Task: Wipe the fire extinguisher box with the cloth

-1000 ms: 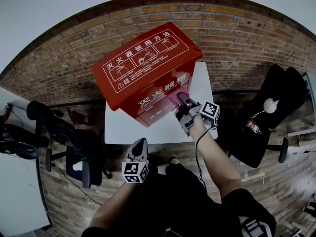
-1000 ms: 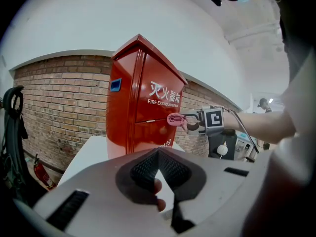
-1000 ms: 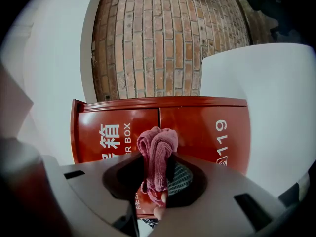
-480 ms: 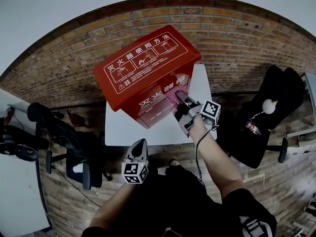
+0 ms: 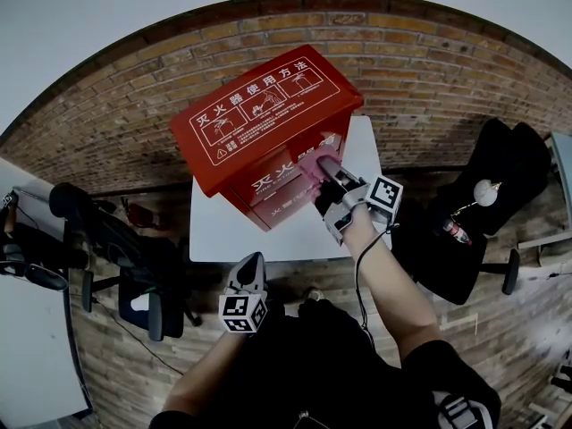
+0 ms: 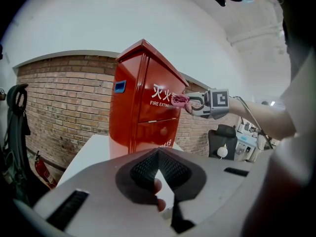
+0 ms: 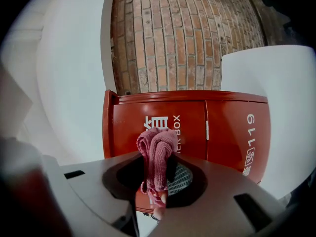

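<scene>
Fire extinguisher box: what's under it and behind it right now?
The fire extinguisher box stands on a white table, and a brick wall is behind it. The box covers the tabletop beneath its base and the stretch of wall directly behind it.

Your head camera looks steeply down on the fire extinguisher box [image 5: 268,123], upper centre of its frame. The camera on your left gripper [image 5: 252,262] sits low and farther back, facing up at the box's front, and catches the right gripper [image 6: 187,101] at centre right. The right gripper's camera is close to that same front, rolled sideways, the cloth [image 7: 157,154] at lower centre. All three views share the box.
</scene>
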A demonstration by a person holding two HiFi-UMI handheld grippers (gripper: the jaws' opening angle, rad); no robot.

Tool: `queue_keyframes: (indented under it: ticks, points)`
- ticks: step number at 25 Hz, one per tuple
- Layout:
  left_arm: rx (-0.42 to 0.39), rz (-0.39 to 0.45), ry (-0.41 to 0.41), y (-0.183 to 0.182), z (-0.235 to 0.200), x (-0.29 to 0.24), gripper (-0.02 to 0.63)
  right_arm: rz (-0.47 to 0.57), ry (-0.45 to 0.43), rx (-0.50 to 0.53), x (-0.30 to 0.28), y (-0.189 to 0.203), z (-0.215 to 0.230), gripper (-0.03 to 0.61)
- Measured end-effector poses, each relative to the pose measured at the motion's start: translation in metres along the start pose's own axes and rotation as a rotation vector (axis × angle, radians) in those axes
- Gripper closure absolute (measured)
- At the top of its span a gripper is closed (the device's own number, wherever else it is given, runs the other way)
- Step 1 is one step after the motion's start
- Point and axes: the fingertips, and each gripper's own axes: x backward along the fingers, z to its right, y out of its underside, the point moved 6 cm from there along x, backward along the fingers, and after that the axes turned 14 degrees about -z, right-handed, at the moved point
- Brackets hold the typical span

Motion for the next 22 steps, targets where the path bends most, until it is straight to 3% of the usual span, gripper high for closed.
queue_keyframes:
  ticks: [17,22]
  points:
    - [0.009,0.022,-0.024,-0.003,-0.005,0.016,0.584,0.003,-0.123,0.023,-0.005,0.007,-0.055,0.471]
    - [-0.052,0.016,-0.002,-0.013,-0.007,0.021,0.584,0.013,-0.149,0.021,-0.007,0.008,-0.068,0.471]
